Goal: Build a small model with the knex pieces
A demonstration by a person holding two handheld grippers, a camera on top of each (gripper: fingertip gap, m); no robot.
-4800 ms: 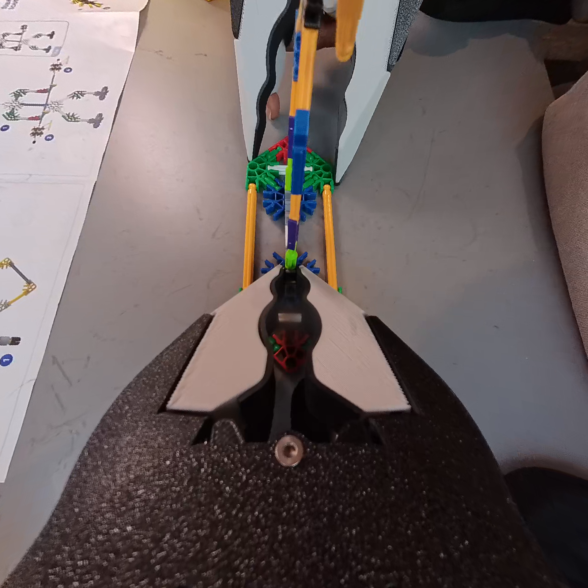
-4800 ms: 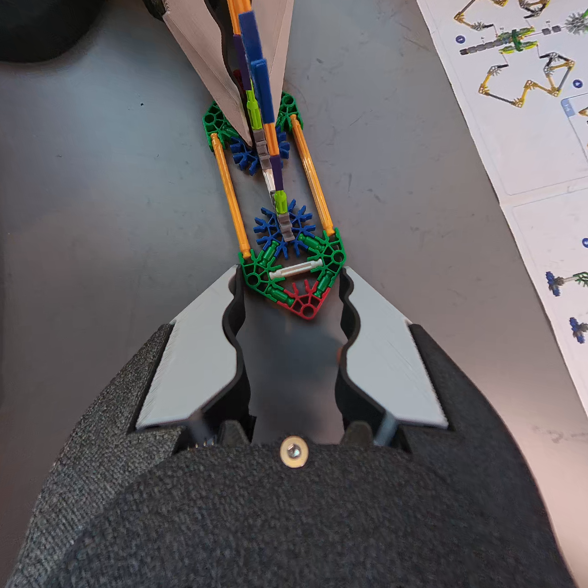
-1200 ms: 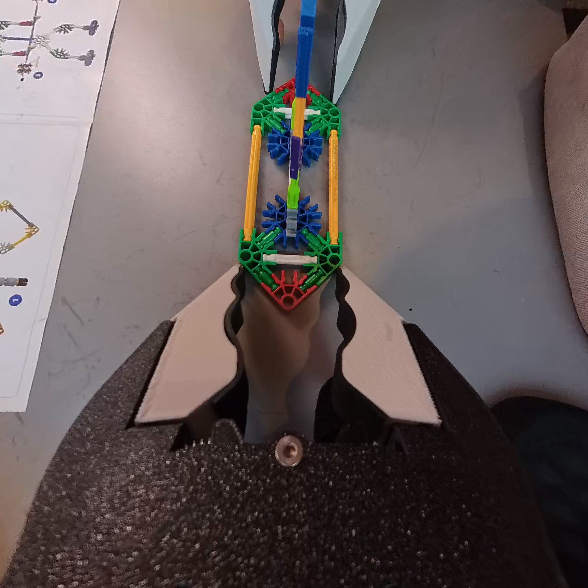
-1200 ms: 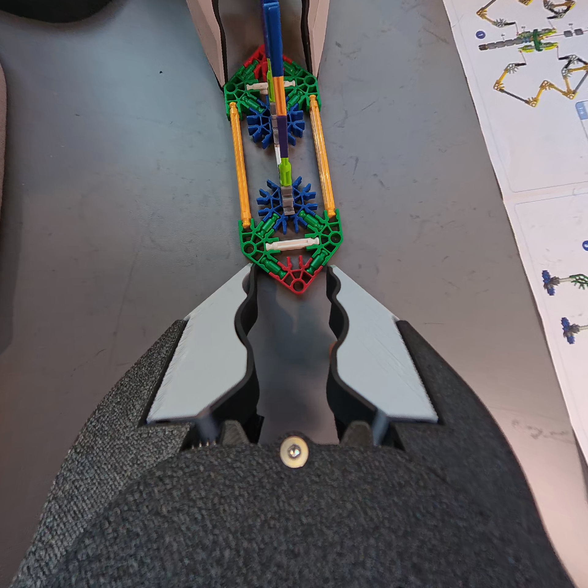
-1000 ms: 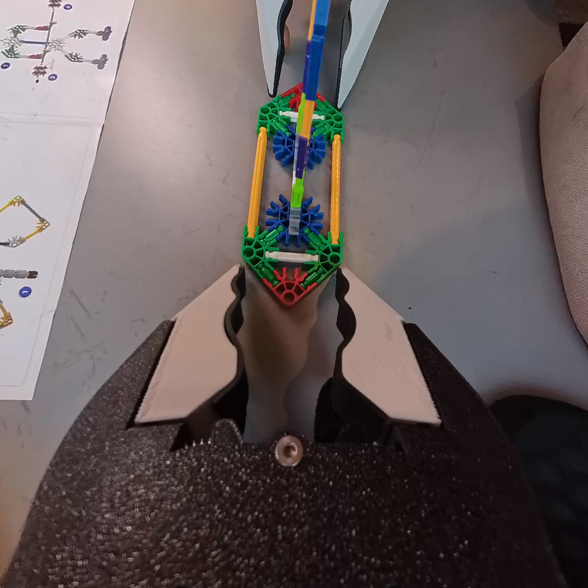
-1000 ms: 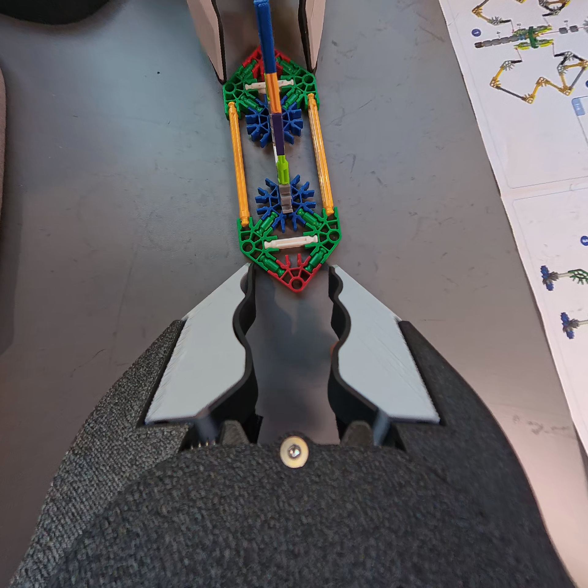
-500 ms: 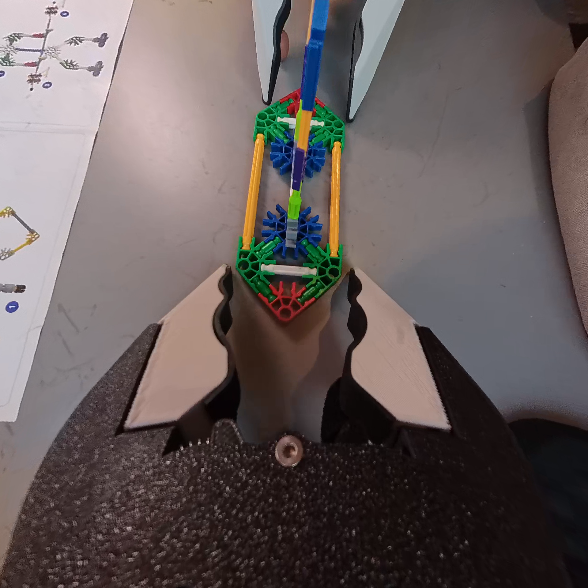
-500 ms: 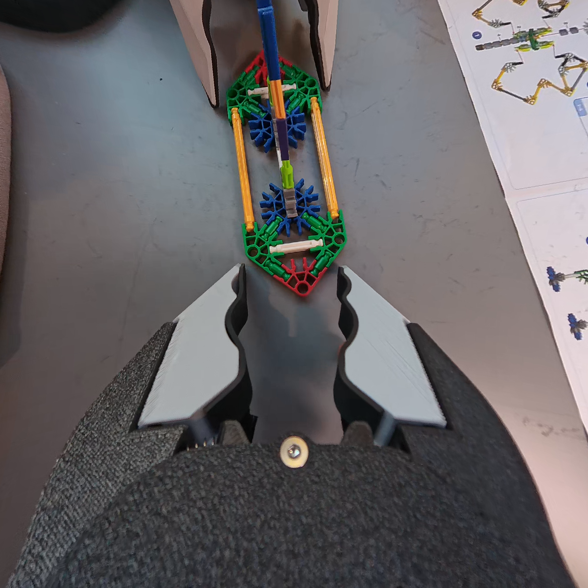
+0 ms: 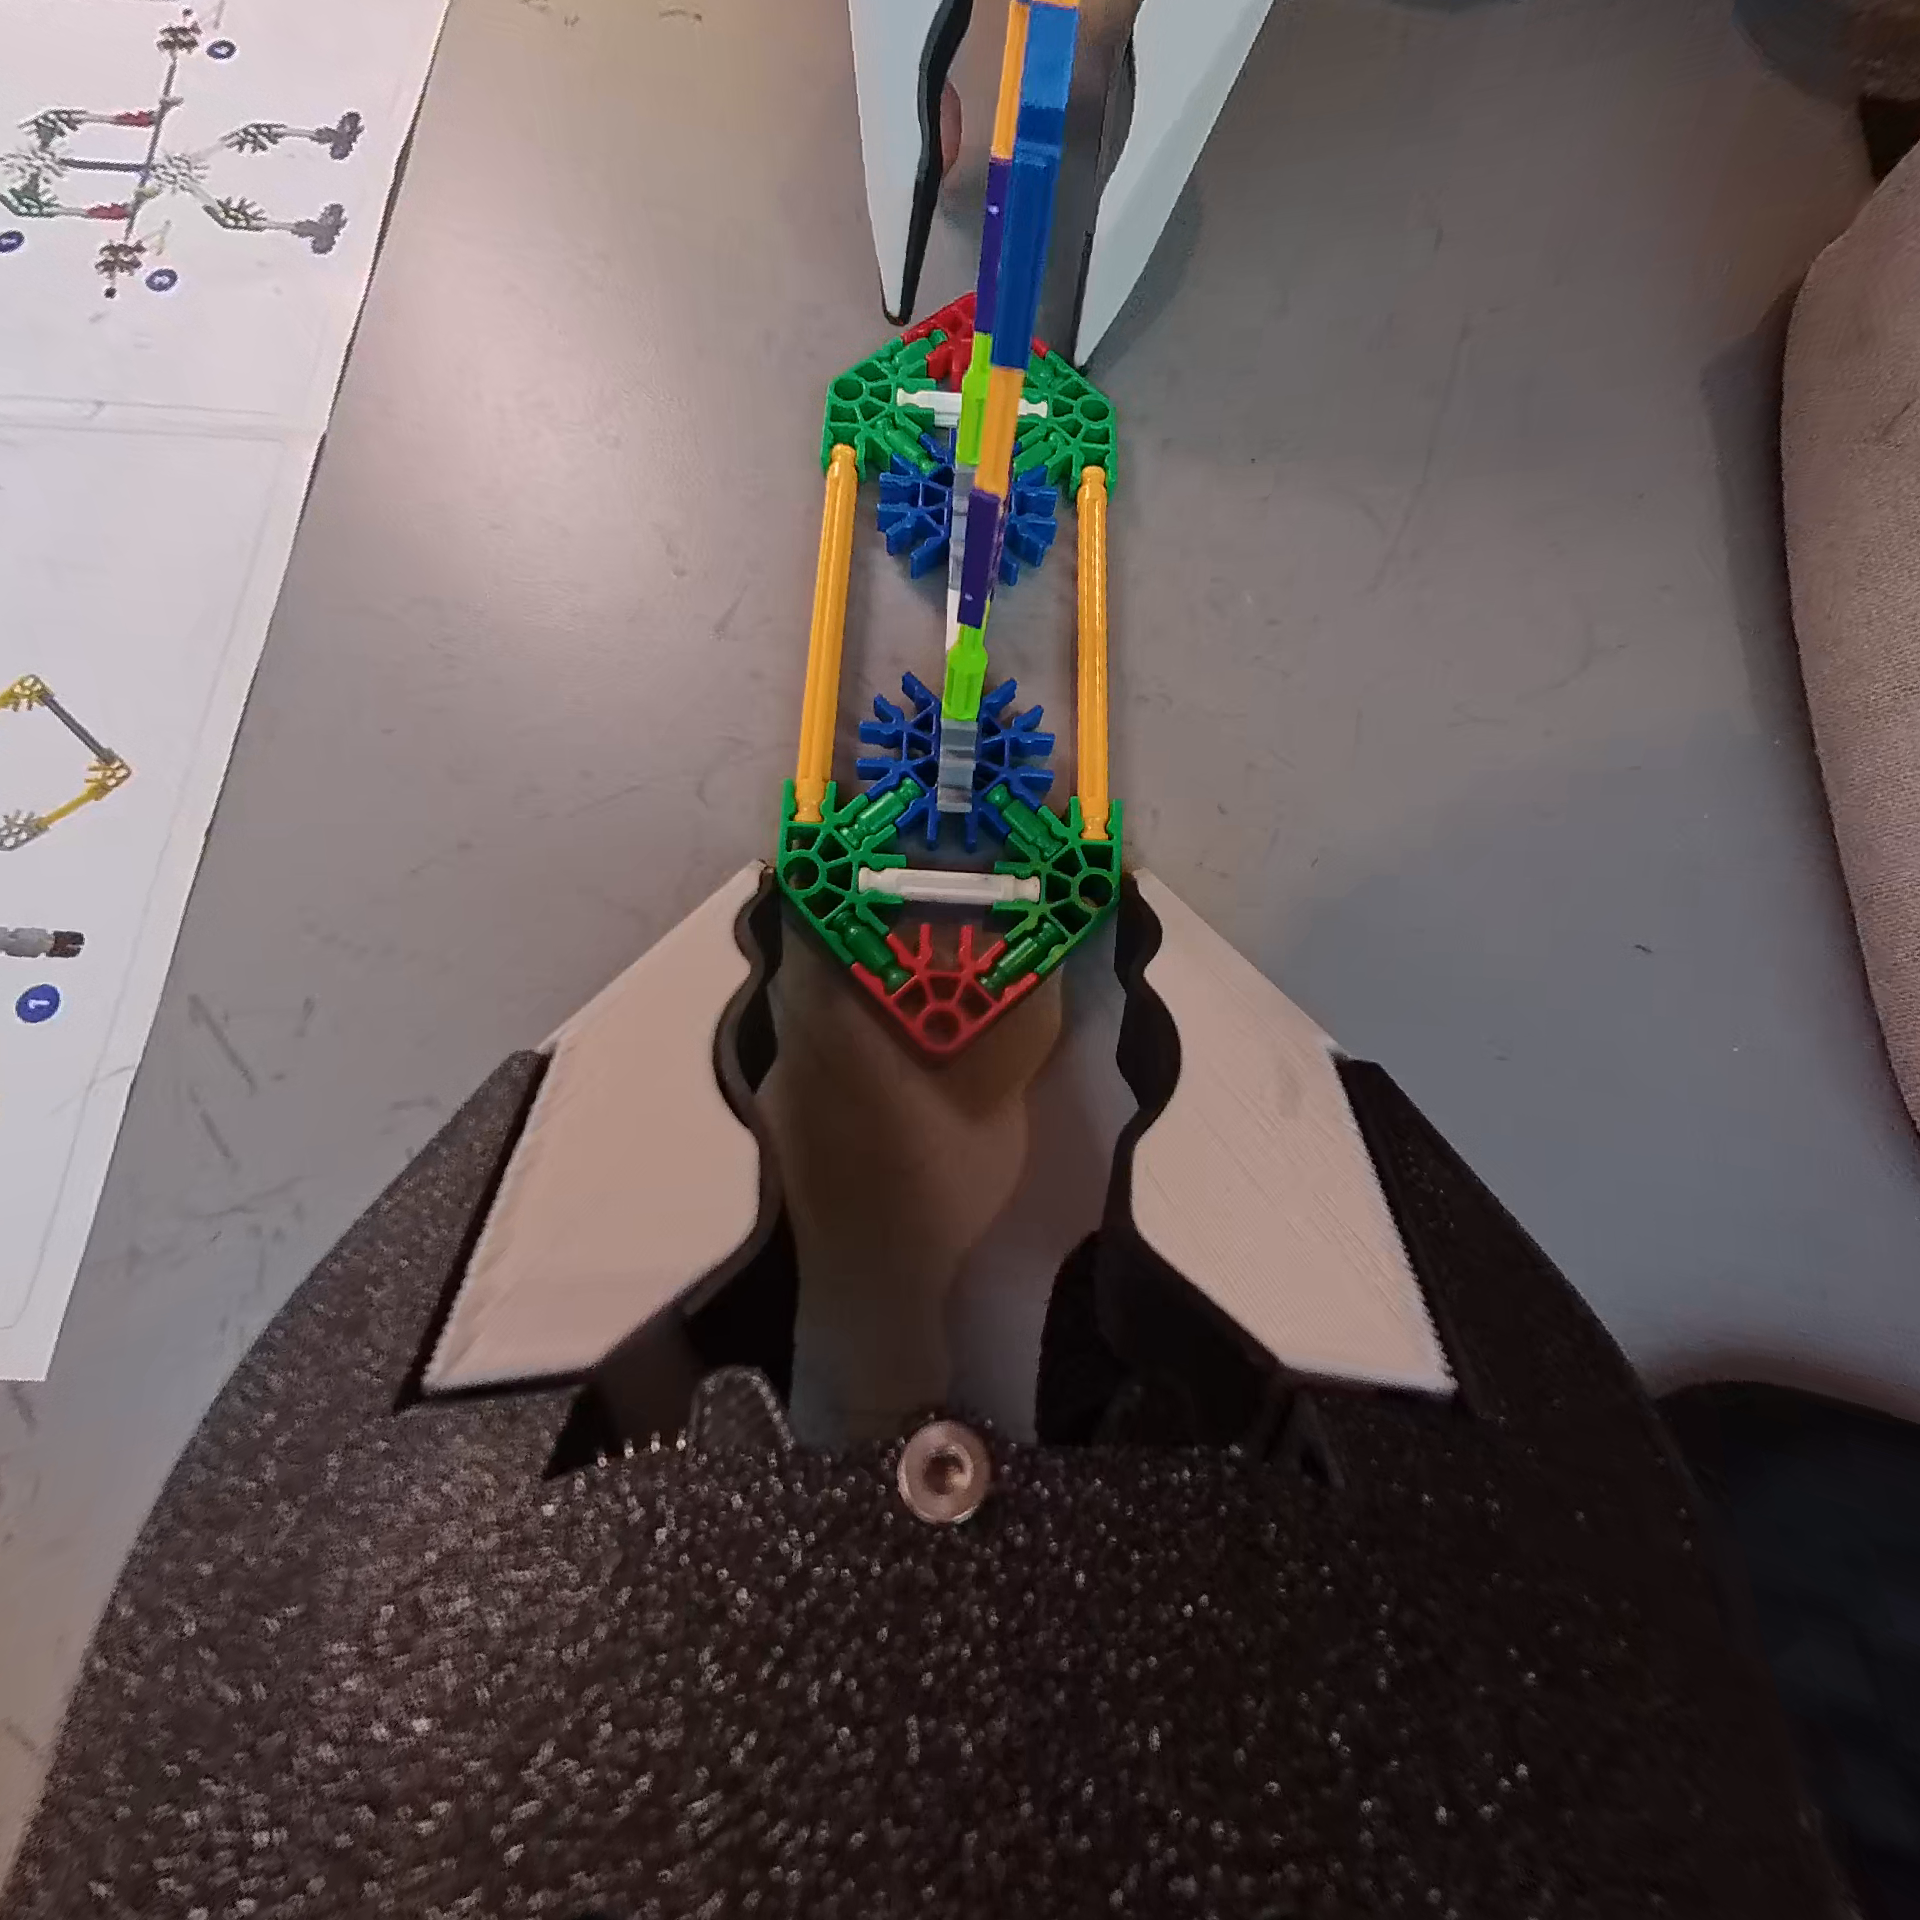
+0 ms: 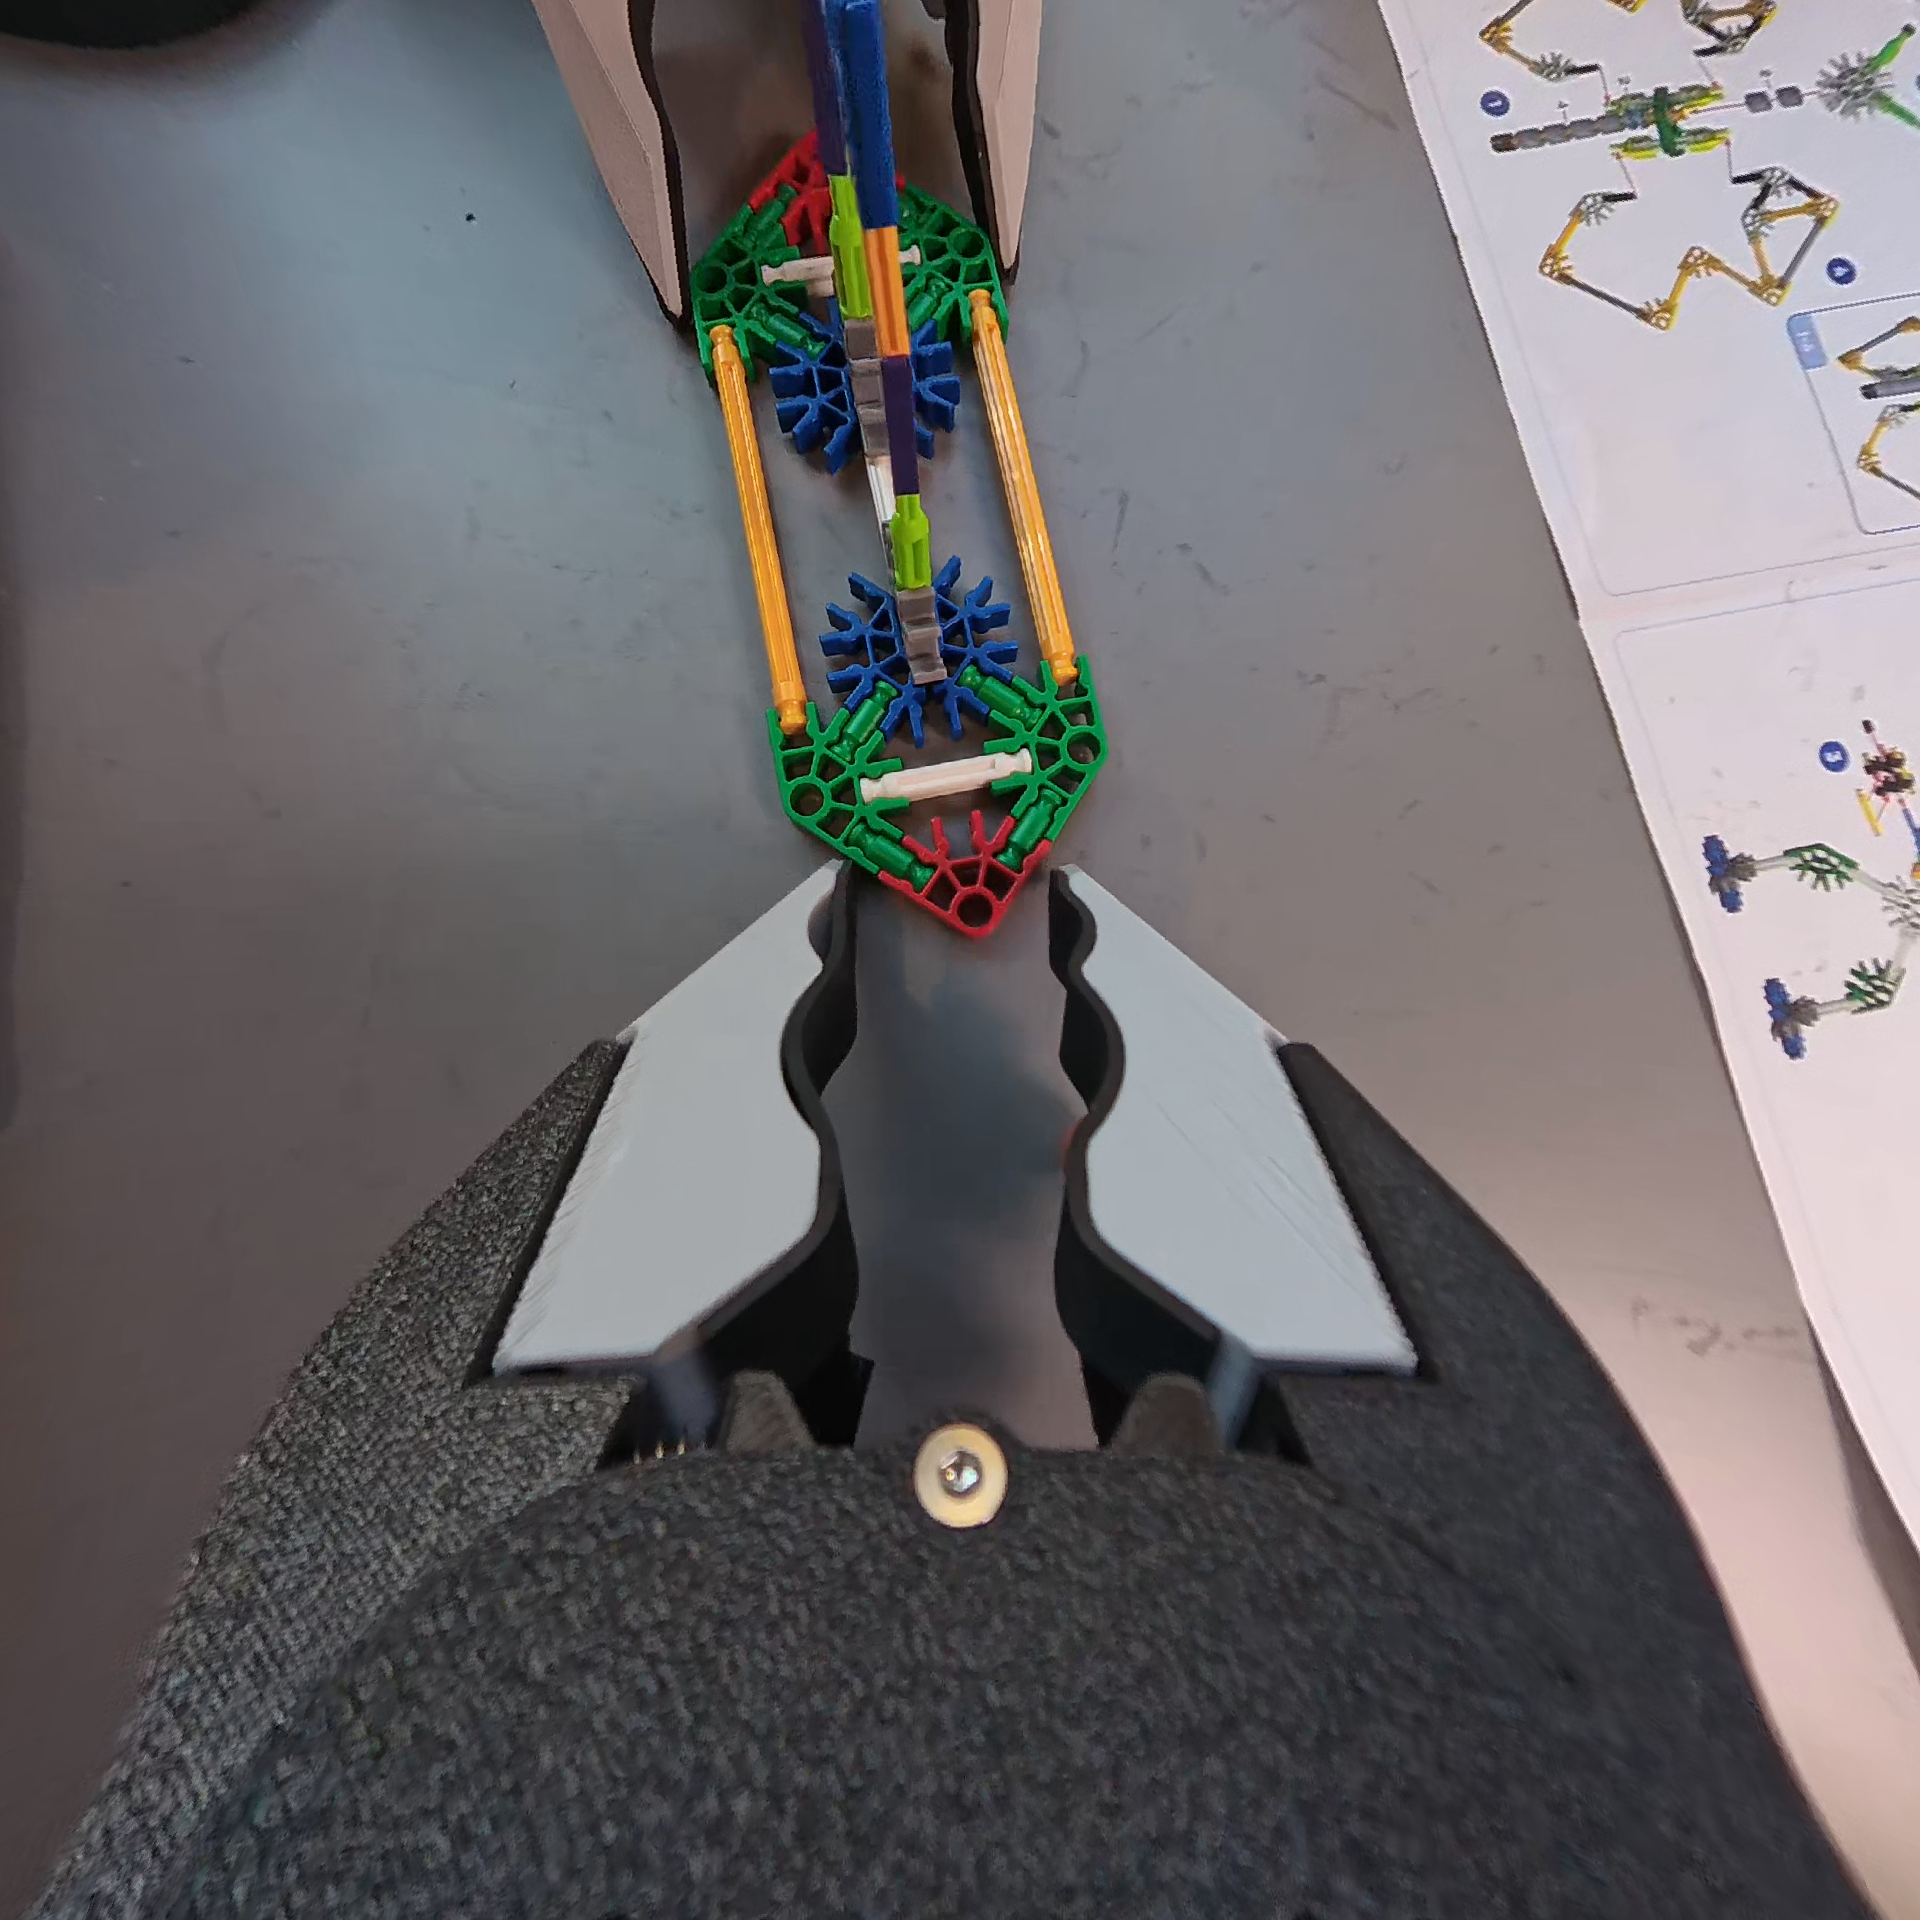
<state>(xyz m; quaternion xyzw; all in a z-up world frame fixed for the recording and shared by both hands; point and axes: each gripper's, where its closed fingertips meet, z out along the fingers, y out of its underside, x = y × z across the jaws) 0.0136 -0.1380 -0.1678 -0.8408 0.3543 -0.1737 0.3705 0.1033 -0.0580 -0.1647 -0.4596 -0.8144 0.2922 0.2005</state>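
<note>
- Lying flat on the grey tabletop [image 9: 1455, 623], a construction-toy model [image 9: 956, 665] fills the centre of both wrist views: two hexagonal ends of green and red connectors, joined by two long orange rods [image 9: 826, 634], with a blue snowflake connector [image 9: 956, 758] inside each end.
- A raised mast of blue, purple, orange and lime pieces [image 9: 1023, 208] runs up from the model's middle toward the top edge of the frame.
- In the left wrist view, the left gripper [image 9: 948, 894] has its fingers spread apart, one tip at each side of the near green-and-red end; whether they touch it I cannot tell.
- In the right wrist view, the right gripper [image 10: 948, 883] is likewise spread, its tips flanking the red point [image 10: 966, 894] of the opposite end, closing on nothing.
- Each view shows the other gripper at the top centre of the frame, its fingers also parted around the far end.
- A printed instruction sheet [image 9: 125, 520] with assembly drawings lies along the left edge of the left wrist view and the right edge of the right wrist view [image 10: 1714, 416].
- A beige cushioned surface [image 9: 1860, 623] sits at the right edge of the left wrist view.
</note>
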